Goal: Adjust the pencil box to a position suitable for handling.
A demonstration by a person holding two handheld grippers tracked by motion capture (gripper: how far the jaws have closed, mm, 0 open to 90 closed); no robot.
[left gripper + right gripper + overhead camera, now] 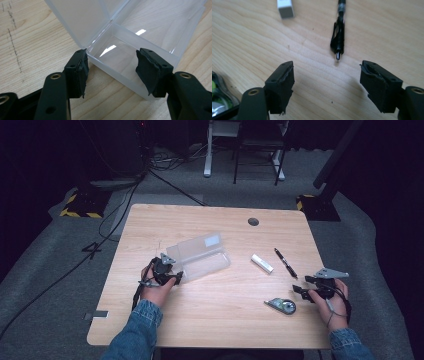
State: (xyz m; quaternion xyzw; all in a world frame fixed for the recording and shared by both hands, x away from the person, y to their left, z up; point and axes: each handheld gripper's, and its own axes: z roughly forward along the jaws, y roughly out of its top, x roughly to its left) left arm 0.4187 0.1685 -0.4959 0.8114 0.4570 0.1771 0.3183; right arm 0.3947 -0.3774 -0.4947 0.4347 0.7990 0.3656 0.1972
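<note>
Left gripper (pixel 111 66): its jaws are clamped across the near end of the clear plastic box (pixel 140 50), one pad pressed on the outside corner by the hinge, the other against the opposite wall. The left gripper view shows this contact plainly, along with the open lid (pixel 80 20) rising beyond the left-hand pad and the bare inside of the box between the pads. In the high view the same left gripper (pixel 167 270) sits at the box's (pixel 200 257) near-left end, but the hand hides the pads there, so the grip cannot be read from above.

Right gripper (pixel 327 85): released, jaws standing apart with bare table (pixel 317 75) between them and nothing grasped. The right gripper view places the black pen (pixel 339 37) just ahead of the gap, its tip pointing back toward the pads but apart from them; a white eraser (pixel 285 8) lies farther ahead beyond the left-hand pad, and a correction-tape dispenser (pixel 219 100) sits beside that pad at the frame's edge.

The high view alone gives the overall layout: right gripper (pixel 312 287) near the table's right edge, pen (pixel 285 263) and eraser (pixel 262 263) beyond it, dispenser (pixel 281 305) just to its inner side, all well apart from the box.
</note>
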